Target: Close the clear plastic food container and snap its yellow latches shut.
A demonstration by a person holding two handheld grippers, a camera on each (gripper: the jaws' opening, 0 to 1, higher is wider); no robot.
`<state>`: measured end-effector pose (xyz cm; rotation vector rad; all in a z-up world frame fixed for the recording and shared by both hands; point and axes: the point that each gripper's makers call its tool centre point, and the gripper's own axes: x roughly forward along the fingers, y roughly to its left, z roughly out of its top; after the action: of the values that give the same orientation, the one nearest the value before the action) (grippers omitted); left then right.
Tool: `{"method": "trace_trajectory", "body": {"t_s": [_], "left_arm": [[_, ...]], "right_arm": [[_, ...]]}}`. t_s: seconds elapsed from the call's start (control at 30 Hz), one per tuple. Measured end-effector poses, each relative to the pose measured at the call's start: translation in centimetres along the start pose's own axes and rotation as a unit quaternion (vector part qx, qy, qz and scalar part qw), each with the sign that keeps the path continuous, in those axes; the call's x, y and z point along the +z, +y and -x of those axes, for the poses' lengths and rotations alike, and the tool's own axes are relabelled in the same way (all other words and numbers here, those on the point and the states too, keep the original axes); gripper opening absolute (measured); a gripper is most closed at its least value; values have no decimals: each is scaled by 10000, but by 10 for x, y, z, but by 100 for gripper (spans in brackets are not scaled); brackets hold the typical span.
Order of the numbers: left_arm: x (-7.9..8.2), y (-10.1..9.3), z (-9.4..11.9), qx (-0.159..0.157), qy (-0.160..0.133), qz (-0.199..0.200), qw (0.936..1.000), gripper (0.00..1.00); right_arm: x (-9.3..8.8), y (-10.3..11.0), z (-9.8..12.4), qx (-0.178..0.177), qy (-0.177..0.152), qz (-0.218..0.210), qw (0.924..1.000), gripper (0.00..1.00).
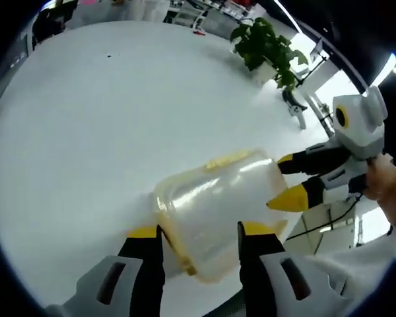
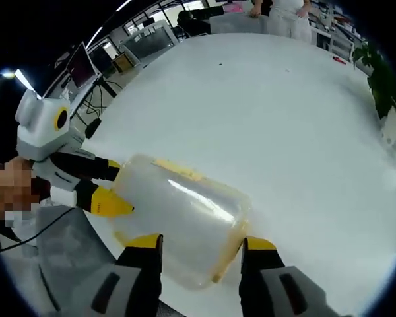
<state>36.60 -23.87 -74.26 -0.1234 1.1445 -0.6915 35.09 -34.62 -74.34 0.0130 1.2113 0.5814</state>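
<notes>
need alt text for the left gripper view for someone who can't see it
A clear plastic food container with yellow latches lies on a white table between the left gripper's open jaws. The right gripper reaches in at its far end, and a potted plant stands behind.

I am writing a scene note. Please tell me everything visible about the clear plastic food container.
The clear plastic food container is a rounded, see-through box with yellow trim along its rim and a yellow latch on one side. It sits tilted above the white table, between the jaws of the left hand-held gripper and the right hand-held gripper, one at each end. Whether it is closed is unclear.
</notes>
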Motion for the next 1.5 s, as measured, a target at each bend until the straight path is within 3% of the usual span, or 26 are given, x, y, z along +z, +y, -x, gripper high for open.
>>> {"method": "trace_trajectory", "body": {"t_s": [0.07,0.17,0.33,0.53,0.6,0.7,0.77,0.8,0.83,0.87,0.9,0.93,1.0,1.1,1.17,1.2,1.27,1.3,1.37,1.43,1.5], "left_arm": [[2,1,0,-77,-90,-53,9999,44],[1,1,0,-124,-113,-79,9998,45],[3,6,9,-11,-153,-929,9956,46],[2,7,17,10,-181,-1220,9924,48],[8,3,20,-31,-343,-1427,9892,48],[12,0,24,-73,-401,-1688,9848,48],[15,-3,26,-109,-441,-2036,9780,49],[17,-6,28,-111,-450,-2351,9709,50],[19,-7,29,-72,-476,-2625,9637,50],[25,-9,31,1,-594,-3016,9516,50],[28,-13,32,-17,-650,-3225,9443,51],[28,-23,32,-197,-675,-3462,9355,52],[27,-37,34,-394,-718,-3906,9169,50],[26,-52,33,-597,-722,-4230,9013,42],[24,-57,29,-733,-658,-4199,9022,41],[25,-58,27,-759,-654,-4166,9036,40],[26,-64,24,-901,-636,-4358,8933,32],[26,-65,22,-951,-615,-4409,8904,26],[24,-71,19,-1128,-575,-4358,8911,25],[22,-74,13,-1155,-488,-4431,8876,28],[15,-73,7,-1208,-272,-4477,8856,28]], "right_arm": [[4,-1,1,-19,-142,292,9995,47],[2,0,3,3,-74,367,9993,46],[6,-4,14,-99,-272,717,9970,38],[6,-11,18,-142,-272,990,9946,37],[9,-14,21,-218,-308,1061,9936,38],[21,-12,27,-154,-502,1555,9864,38],[29,-13,32,-208,-664,1946,9784,37],[37,-6,35,-85,-908,2450,9652,36],[41,1,36,57,-1037,2703,9572,35],[37,7,37,289,-973,2821,9540,35],[39,13,37,437,-1042,2904,9502,35],[41,21,40,631,-1150,3072,9426,35],[43,25,41,692,-1197,3292,9341,33],[46,39,41,861,-1280,3850,9099,25],[44,50,40,1018,-1293,4049,8994,22],[44,51,36,1009,-1241,4090,8984,20],[44,51,29,962,-1103,4172,8970,19],[44,53,25,985,-1084,4260,8928,18],[45,58,20,1098,-1047,4296,8902,18],[44,62,16,1185,-987,4293,8899,18],[43,58,8,1113,-813,4458,8845,18]]}}
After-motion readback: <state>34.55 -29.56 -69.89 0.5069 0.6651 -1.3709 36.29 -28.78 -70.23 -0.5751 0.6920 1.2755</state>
